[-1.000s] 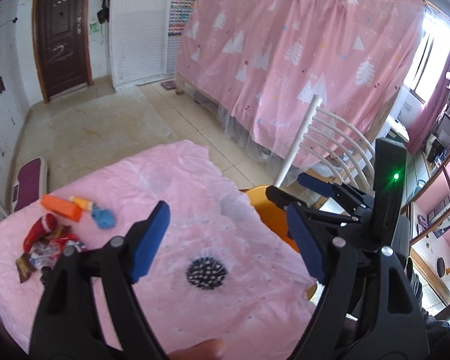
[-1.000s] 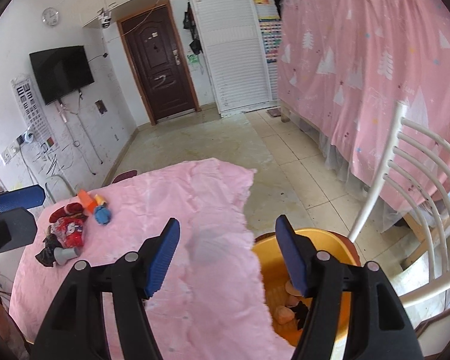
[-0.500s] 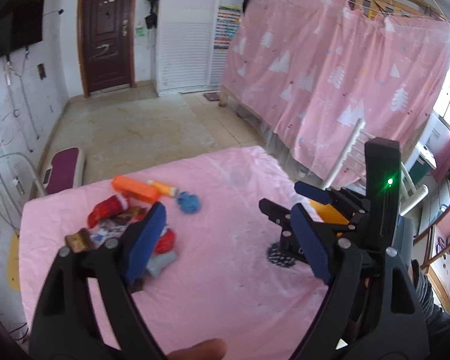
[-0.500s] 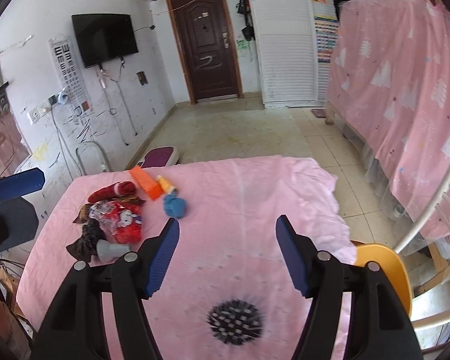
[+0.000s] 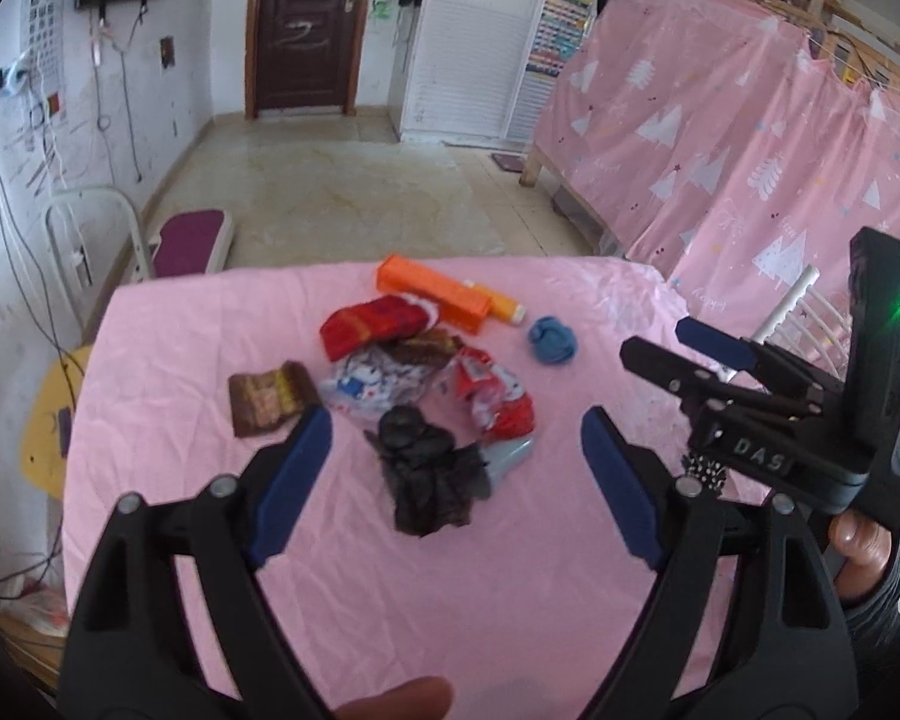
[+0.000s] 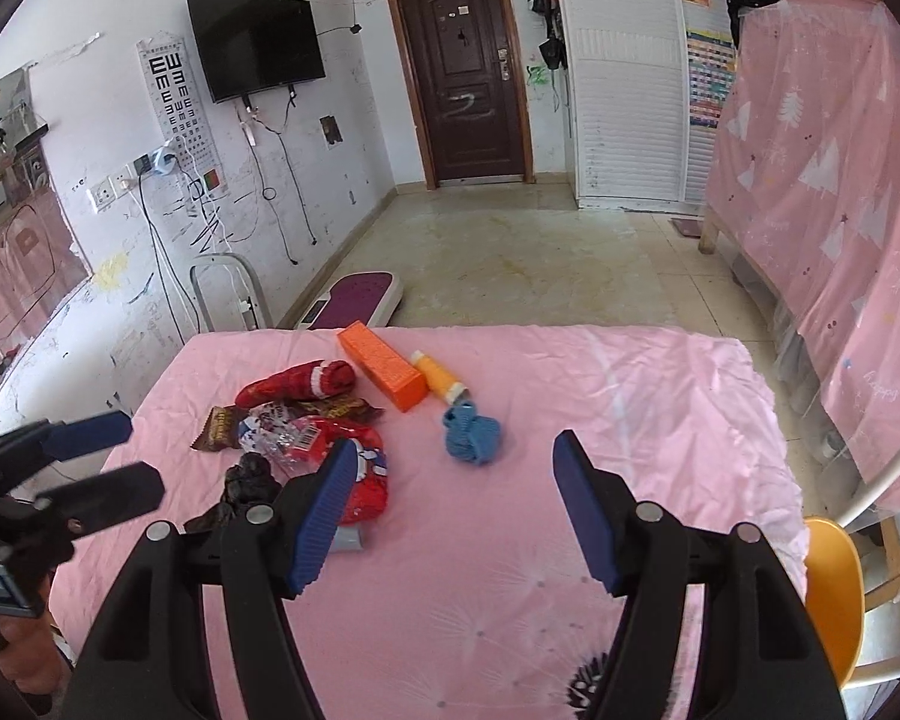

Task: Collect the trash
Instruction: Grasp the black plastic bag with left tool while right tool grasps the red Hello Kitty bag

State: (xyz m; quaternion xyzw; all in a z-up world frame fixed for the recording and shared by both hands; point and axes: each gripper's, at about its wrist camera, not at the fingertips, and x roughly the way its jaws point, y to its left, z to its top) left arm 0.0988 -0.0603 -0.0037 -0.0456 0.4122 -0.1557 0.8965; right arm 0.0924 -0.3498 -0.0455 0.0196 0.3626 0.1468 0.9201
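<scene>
A pile of trash lies on the pink tablecloth (image 5: pixel 450 588): a crumpled black bag (image 5: pixel 429 480), red and white wrappers (image 5: pixel 498 402), a brown wrapper (image 5: pixel 267 399), a red packet (image 5: pixel 369 324), an orange box (image 5: pixel 432 293), an orange tube (image 5: pixel 504 307) and a blue wad (image 5: pixel 551 340). My left gripper (image 5: pixel 456 480) is open just in front of the black bag. My right gripper (image 6: pixel 453 510) is open and empty over the cloth, with the blue wad (image 6: pixel 471 435) ahead of it; it also shows in the left wrist view (image 5: pixel 714 354). An orange bin (image 6: pixel 831 588) stands at the table's right edge.
A white chair (image 6: pixel 882 480) stands beside the bin. A black dotted print (image 6: pixel 588 681) marks the cloth near me. A pink curtain (image 6: pixel 828 180) hangs on the right. A purple scale (image 6: pixel 357 300) and a white frame (image 6: pixel 228 294) stand on the floor beyond the table.
Both grippers have swung left from the bin side of the table toward the trash pile. The pile now sits right before the left gripper. Both stay open.
</scene>
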